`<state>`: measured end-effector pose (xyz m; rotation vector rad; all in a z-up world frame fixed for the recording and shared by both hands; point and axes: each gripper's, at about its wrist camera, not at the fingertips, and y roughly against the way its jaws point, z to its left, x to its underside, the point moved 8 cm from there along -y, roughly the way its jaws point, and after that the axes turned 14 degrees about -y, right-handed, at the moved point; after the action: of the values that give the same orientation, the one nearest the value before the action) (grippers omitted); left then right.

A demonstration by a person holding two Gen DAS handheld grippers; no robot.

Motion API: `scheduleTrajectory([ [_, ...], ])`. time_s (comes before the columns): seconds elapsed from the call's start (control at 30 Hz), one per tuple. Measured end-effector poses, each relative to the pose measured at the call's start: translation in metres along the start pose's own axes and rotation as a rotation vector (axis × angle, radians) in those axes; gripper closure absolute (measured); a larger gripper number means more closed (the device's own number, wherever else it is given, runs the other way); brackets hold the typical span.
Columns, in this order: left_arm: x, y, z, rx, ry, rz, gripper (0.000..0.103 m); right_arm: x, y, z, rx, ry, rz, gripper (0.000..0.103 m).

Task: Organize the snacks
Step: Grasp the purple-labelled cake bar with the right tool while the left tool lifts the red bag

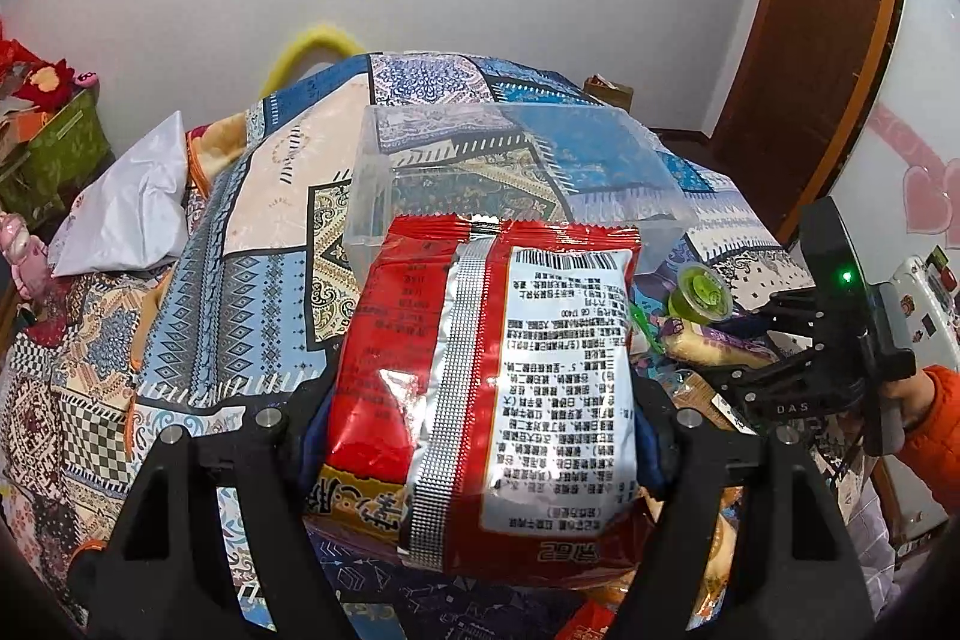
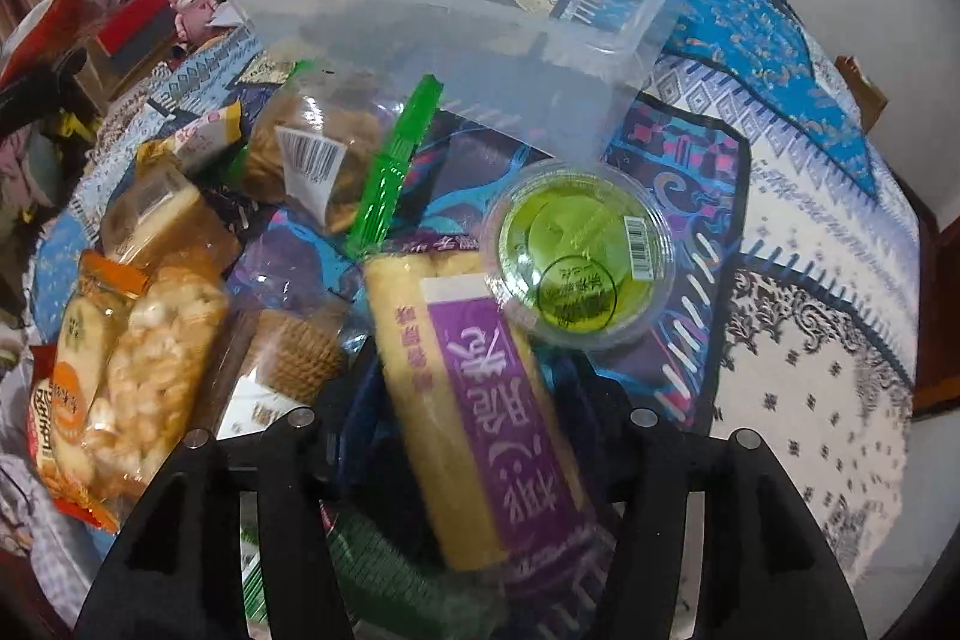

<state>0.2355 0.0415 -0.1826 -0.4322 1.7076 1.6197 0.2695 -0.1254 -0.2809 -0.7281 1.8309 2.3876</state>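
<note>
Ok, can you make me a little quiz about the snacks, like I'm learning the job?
1. What is the left gripper holding?
A. a green cup
B. a red snack bag
C. a toy
2. True or false: the clear plastic box already has snacks in it.
3. Fill in the gap: the small jelly cup on the cloth is coloured ____.

Key:
1. B
2. False, it looks empty.
3. Green
</note>
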Motion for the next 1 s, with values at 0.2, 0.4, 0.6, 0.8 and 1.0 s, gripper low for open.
scheduleTrajectory([
  [0.2,0.001,-0.001,0.001,-0.002,0.011,0.001,0.028,0.007,0.013,0.001,-0.035,-0.041,-0.052,0.060],
  [0.4,-0.002,0.005,0.003,-0.012,0.020,-0.016,0.028,0.009,0.037,0.012,-0.044,-0.029,-0.108,0.064],
  [0.6,-0.011,0.015,0.004,-0.015,0.040,-0.049,0.028,-0.001,0.069,0.023,-0.056,-0.021,-0.184,0.064],
  [0.8,-0.034,0.019,0.008,-0.036,0.039,-0.087,0.028,-0.034,0.105,0.032,-0.034,-0.022,-0.317,0.064],
  [1.0,-0.062,0.007,0.013,-0.064,0.034,-0.108,0.027,-0.076,0.121,0.032,-0.035,-0.056,-0.410,0.064],
])
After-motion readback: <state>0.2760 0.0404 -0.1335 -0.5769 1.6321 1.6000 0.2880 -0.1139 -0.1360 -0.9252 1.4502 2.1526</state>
